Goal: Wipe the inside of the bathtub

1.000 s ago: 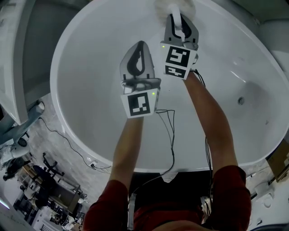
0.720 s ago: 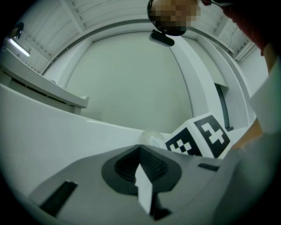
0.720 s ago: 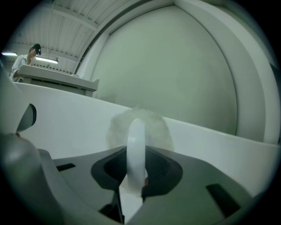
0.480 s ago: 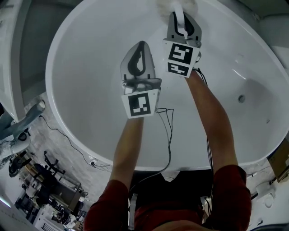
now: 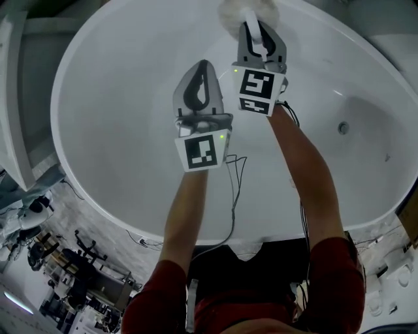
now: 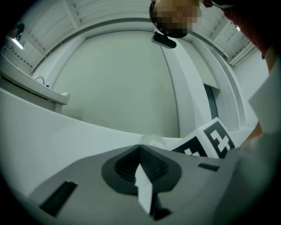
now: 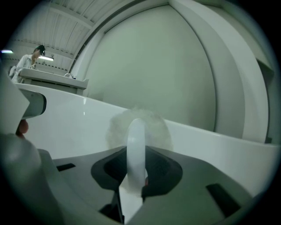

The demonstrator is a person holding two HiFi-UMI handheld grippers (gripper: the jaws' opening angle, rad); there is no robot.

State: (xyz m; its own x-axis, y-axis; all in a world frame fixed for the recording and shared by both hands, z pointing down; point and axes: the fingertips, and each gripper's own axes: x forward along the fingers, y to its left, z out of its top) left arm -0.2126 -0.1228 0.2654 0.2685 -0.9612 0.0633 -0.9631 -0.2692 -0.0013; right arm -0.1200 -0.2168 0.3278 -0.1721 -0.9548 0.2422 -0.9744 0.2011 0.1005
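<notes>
The right gripper [image 5: 256, 36] is clamping the white handle [image 7: 136, 140] of a fluffy scrubber [image 5: 230, 10] at the twelve o'clock wall of the bathtub [image 5: 124, 98]. The left gripper [image 5: 202, 68] is hovering at its eight o'clock, jaws together, empty. Under hard pressing, the thin handle could be twisting loose.

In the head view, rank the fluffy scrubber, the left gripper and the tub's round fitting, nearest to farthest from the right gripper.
1. Fluffy scrubber, clamped in the right gripper.
2. Left gripper, just to its left.
3. Round fitting, far right on the bathtub wall.
</notes>
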